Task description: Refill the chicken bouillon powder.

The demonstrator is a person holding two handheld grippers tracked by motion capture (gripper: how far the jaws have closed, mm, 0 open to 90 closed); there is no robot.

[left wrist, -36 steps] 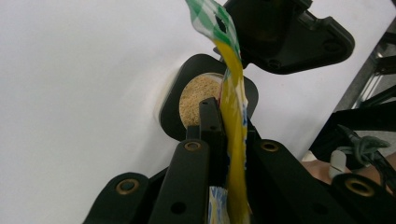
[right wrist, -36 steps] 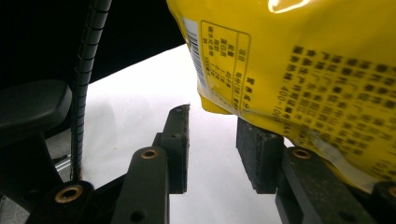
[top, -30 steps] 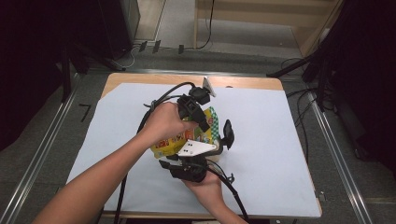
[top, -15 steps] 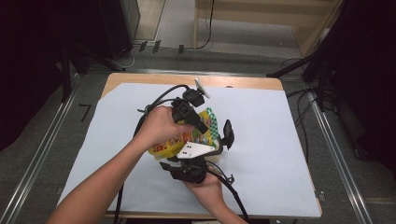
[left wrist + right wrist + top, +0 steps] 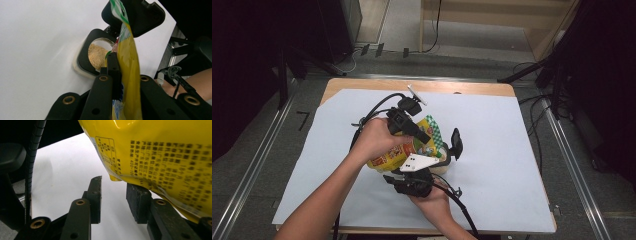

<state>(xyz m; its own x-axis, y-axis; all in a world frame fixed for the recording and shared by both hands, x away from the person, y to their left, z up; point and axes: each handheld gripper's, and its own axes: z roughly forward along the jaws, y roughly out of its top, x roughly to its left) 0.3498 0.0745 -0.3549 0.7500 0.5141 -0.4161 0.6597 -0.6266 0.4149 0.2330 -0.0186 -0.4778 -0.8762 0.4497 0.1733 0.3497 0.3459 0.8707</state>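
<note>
A yellow snack bag point(image 5: 394, 154) hangs tilted over a small container point(image 5: 444, 164) with a black rim and a raised black lid point(image 5: 456, 143). My left gripper point(image 5: 424, 137) comes in from the upper left and is shut on the bag. In the left gripper view its jaws point(image 5: 120, 65) pinch the bag point(image 5: 130, 62) above the container's rim point(image 5: 83, 52), which holds pale crumbs point(image 5: 96, 56); the lid point(image 5: 145, 17) stands behind. My right gripper point(image 5: 423, 173) sits just below the container. Its jaws point(image 5: 113, 186) stand apart over bare paper, under the bag point(image 5: 162, 150).
White paper point(image 5: 512, 150) covers the wooden table point(image 5: 472, 88). Black cables point(image 5: 372, 107) trail from the left gripper across the paper, and another cable point(image 5: 462, 210) runs off the near edge. Metal floor rails point(image 5: 572, 170) flank the table.
My left gripper has shifted a little to the left with the bag still in it. The right hand has stayed where it was.
</note>
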